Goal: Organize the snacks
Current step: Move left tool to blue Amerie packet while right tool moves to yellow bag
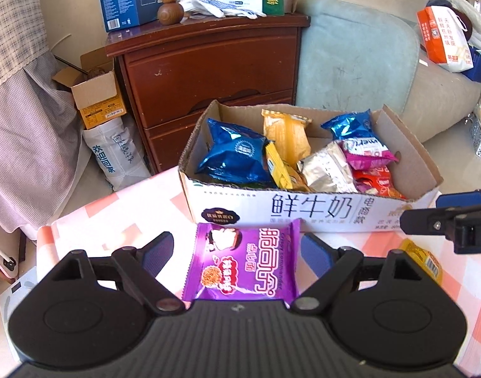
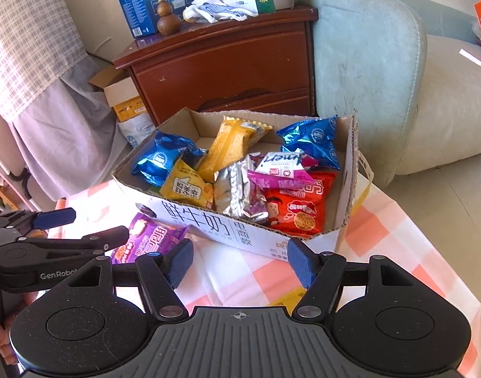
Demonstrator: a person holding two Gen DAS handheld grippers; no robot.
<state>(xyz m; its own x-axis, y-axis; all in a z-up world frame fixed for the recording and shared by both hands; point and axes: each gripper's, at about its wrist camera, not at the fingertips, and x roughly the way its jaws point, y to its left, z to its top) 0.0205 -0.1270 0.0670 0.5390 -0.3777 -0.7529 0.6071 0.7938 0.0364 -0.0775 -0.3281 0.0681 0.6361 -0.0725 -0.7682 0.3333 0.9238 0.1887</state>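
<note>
A purple snack pack (image 1: 243,261) lies flat on the pink-checked tablecloth (image 1: 114,220), just in front of a cardboard box (image 1: 303,211). My left gripper (image 1: 237,252) is open, with a finger on each side of the pack and neither pad pressing on it. The box (image 2: 209,223) holds blue, yellow, silver, pink and red packs. Open and with only cloth between its fingers, my right gripper (image 2: 240,263) hovers before the box's near wall. A yellow pack (image 2: 287,299) lies partly hidden under it. In the right wrist view the left gripper (image 2: 100,222) reaches the purple pack (image 2: 152,236) from the left.
Behind the table stands a brown wooden nightstand (image 1: 209,72) with cartons and a wooden gourd on top. A pale green sofa (image 1: 357,53) fills the back right. A small open carton (image 1: 98,97) and a white bag sit on the floor at the left. The table edge runs close on the left.
</note>
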